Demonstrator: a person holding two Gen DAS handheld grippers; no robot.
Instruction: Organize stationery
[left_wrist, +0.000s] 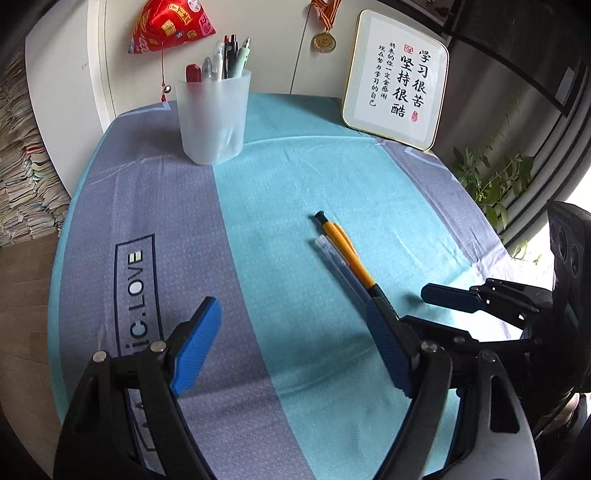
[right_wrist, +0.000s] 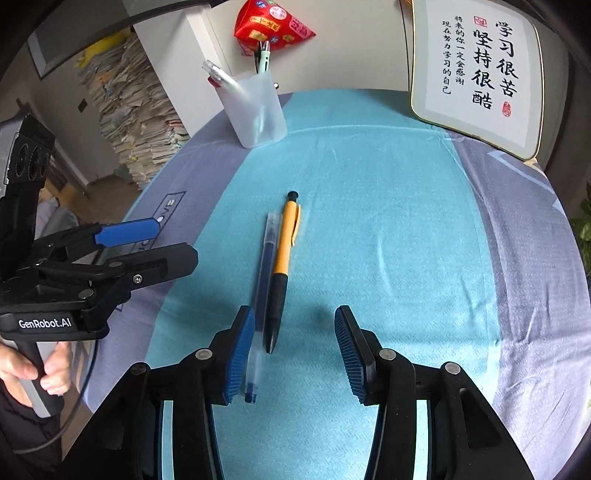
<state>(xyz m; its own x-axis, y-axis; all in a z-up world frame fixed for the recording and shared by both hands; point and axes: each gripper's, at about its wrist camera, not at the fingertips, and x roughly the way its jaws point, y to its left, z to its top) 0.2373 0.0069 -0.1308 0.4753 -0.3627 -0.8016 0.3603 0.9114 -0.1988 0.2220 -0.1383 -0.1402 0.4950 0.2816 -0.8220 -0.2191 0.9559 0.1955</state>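
Two pens lie side by side on the turquoise stripe of the cloth: an orange mechanical pencil (right_wrist: 283, 254) with a black grip, and a clear blue gel pen (right_wrist: 263, 273) to its left. My right gripper (right_wrist: 295, 350) hangs open over their near ends. The pencil's tip sits between the jaws, the gel pen's end runs along the left pad (right_wrist: 240, 354), and neither pad presses on them. My left gripper (left_wrist: 293, 332) is open and empty over the cloth, to the left of the pencil (left_wrist: 347, 251) and gel pen (left_wrist: 332, 254). A frosted pen cup (left_wrist: 212, 114) (right_wrist: 255, 110) holding several pens stands at the back.
A framed calligraphy board (left_wrist: 395, 85) (right_wrist: 476, 70) leans at the back right. A red pouch (left_wrist: 170, 26) and a medal (left_wrist: 324, 41) hang on the wall. A plant (left_wrist: 491, 177) stands off the right edge, paper stacks (right_wrist: 136, 110) off the left. A hand (right_wrist: 37, 369) holds the left gripper (right_wrist: 173, 243).
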